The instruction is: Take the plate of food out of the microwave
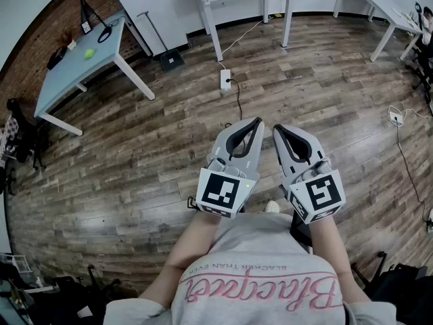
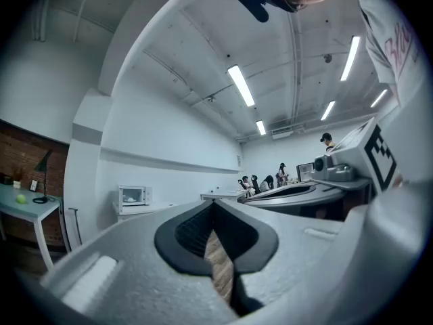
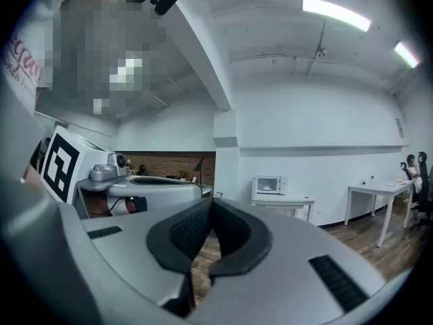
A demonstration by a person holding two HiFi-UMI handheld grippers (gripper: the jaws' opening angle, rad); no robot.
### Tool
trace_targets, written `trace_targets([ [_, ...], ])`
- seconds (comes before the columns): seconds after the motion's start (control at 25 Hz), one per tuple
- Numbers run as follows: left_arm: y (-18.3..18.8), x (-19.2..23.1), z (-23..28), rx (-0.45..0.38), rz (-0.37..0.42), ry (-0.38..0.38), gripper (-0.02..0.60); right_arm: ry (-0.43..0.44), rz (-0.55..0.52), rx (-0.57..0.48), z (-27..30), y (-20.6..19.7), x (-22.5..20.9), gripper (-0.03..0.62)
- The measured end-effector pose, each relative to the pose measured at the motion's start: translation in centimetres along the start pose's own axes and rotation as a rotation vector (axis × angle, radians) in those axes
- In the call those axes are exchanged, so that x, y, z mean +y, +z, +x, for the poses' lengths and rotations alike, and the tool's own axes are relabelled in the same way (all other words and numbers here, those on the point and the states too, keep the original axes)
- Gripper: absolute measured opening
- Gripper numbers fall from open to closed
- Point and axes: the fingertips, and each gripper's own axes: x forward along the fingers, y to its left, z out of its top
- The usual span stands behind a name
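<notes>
The left tongs [image 1: 256, 122] and right tongs [image 1: 277, 128], both clenched and empty, are held level over open floor [image 1: 135, 154]. The microwave [image 3: 268, 185] stands well apart on a white surface [image 3: 287, 199] by the wall; its interior is indistinct.

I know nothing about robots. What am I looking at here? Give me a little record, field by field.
Holder: a person, one gripper in each hand
Left gripper: shut, empty, pointing level
Right gripper: shut, empty, pointing level
Microwave: far across the room on a white table by the wall, door looks closed
Plate of food: too far off to make out
Floor: wood planks
Task stage: not begun; microwave out of reach
</notes>
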Motion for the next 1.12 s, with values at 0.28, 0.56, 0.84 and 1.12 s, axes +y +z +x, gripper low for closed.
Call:
trace_targets([
  [0.28, 0.4, -1.0, 0.8, -0.009, -0.024, 0.02, 0.005, -0.007, 0.01, 0.005, -1.5, 0.0, -0.8, 0.011],
  [0.56, -0.3, -3.1, 3.0, -0.002, -0.044, 0.083, 0.005, 0.086, 0.015, 0.004, -3.5, -0.9, -3.2, 0.011],
  [0.84, -0.8, -4.5, 3.9, 0.009, -0.047, 0.159, 0.005, 0.138, 0.034, 0.01, -4.4, -1.7, -5.2, 0.011],
  [1.12, -2.2, -4.0, 4.5, 0.035, -0.066, 0.204, 0.005, 0.147, 0.06, 0.02, -4.4, -3.0, -6.8, 0.011],
])
